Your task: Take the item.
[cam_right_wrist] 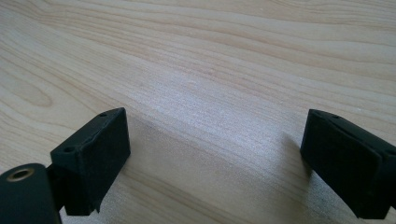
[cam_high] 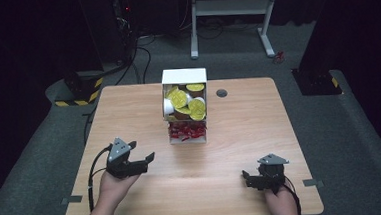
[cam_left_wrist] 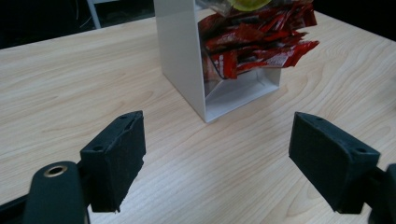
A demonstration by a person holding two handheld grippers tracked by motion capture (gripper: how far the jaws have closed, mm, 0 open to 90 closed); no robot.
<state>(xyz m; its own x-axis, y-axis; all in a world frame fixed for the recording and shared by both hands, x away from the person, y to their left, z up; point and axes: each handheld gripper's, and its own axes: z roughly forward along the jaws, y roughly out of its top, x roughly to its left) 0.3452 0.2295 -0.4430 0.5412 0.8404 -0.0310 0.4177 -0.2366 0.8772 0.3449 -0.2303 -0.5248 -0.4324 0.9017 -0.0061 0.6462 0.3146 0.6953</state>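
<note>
High view: both grippers, left gripper (cam_high: 142, 160) and right gripper (cam_high: 247, 176), gape wide and empty; next, the left likely reaches the red packets (cam_high: 186, 132) in the white box (cam_high: 183, 76).

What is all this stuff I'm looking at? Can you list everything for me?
Table: one, light wood, centre of the room.
Dispenser box: one, white, standing on the table's far middle.
Round pods: several, yellow-lidded, in the box's upper part.
Packets: a heap, red, in the box's lower tray.
Cable grommet: one, dark, in the tabletop right of the box.
White frame: one, on the floor behind.
Left gripper: black, jaws open, facing the box.
Right gripper: black, jaws open, over bare wood.
</note>
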